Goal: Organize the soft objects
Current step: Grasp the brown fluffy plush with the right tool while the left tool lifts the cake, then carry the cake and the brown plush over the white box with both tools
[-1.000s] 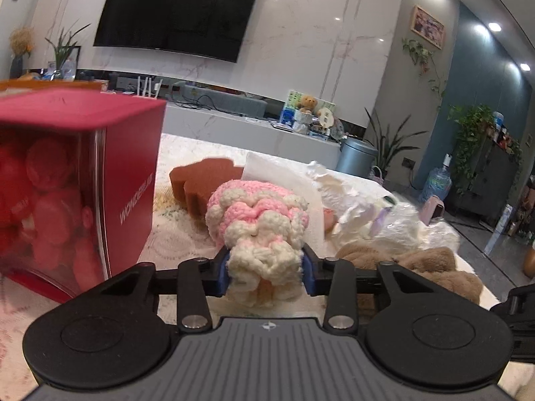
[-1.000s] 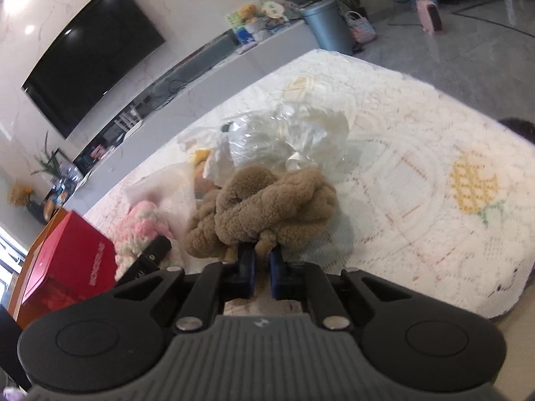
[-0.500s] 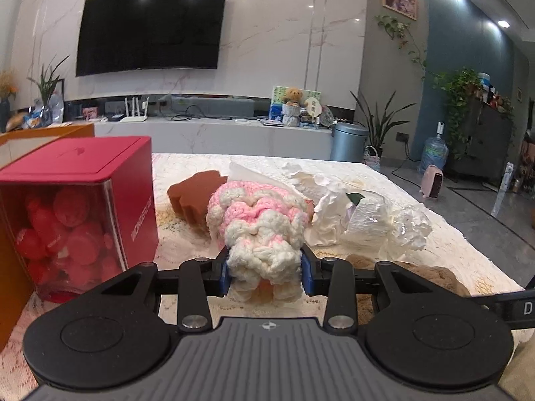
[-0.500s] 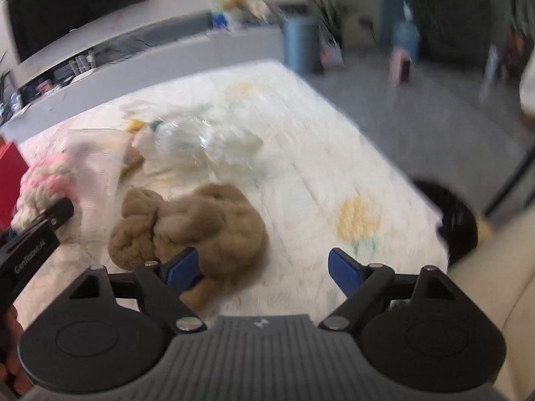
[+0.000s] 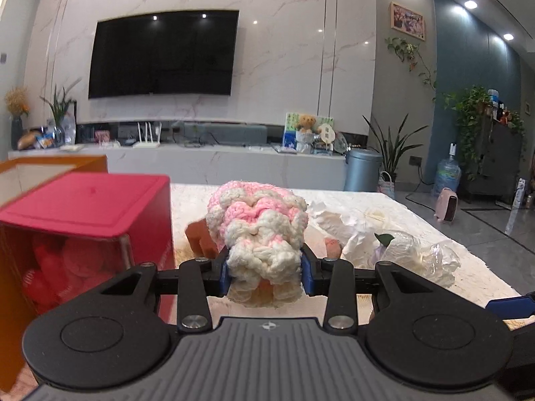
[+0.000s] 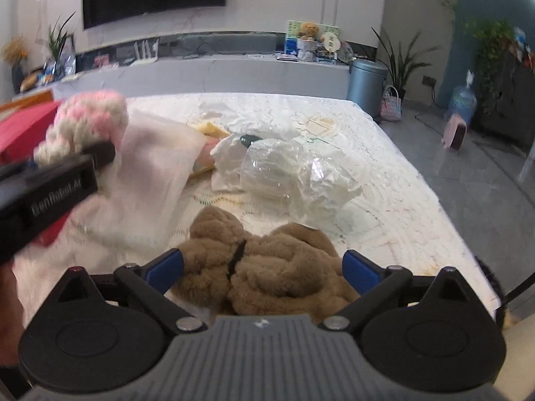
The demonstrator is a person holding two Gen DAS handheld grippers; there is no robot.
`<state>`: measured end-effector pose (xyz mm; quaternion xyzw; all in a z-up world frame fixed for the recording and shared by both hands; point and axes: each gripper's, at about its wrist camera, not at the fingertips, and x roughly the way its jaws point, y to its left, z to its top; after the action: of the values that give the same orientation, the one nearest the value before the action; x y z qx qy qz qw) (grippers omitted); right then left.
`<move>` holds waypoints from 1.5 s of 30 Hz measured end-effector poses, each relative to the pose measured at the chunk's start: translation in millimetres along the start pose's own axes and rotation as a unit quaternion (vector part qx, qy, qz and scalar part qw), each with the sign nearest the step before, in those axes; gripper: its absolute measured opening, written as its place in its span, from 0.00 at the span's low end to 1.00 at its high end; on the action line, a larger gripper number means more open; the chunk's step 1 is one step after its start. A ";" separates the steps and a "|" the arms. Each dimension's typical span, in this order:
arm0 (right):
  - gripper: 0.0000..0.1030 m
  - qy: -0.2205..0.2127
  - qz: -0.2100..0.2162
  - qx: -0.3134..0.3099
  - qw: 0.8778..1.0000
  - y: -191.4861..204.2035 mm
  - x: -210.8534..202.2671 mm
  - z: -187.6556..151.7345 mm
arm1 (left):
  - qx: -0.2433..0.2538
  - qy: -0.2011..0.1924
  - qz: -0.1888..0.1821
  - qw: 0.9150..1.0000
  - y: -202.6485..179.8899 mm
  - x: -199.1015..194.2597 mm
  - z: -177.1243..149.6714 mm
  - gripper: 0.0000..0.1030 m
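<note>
Left claw [image 5: 265, 270] clamps the pink-and-cream knitted bundle [image 5: 257, 230], lifted off the worktop [image 5: 384, 207]; red box [image 5: 83, 210] at 9 o'clock. Right claw [image 6: 262, 269] gapes wide, straddling the brown plush [image 6: 264, 277], long axis across the jaws. Left claw reads "GenRobot.AI".

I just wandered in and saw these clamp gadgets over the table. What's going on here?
A person is sorting soft things with two hand-held grippers. The left gripper is clamped on a pink-and-white knitted piece, held up beside a red box. The right gripper is open, its fingers either side of a brown fluffy piece lying on the table. Crumpled plastic wrap lies further back.
</note>
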<state>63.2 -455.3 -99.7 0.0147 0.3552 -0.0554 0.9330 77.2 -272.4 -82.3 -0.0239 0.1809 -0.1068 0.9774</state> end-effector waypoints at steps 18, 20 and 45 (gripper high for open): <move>0.82 0.040 -0.087 -0.068 0.993 46.3 42.0 -8.2 | -0.040 0.035 -0.020 0.998 27.1 6.5 -4.8 0.44; 0.76 0.035 -0.092 -0.057 0.994 44.0 40.0 -8.3 | -0.038 0.031 -0.020 0.999 27.2 3.3 -3.1 0.44; 0.65 -0.088 -0.056 0.108 0.989 -14.8 -69.1 25.1 | -0.074 -0.014 -0.084 0.994 57.3 -53.6 66.5 0.44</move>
<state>26.9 -465.3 -34.8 0.0910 0.2641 -0.1467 0.9489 63.6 -204.3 -6.5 -0.1125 0.1719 -0.1748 0.9629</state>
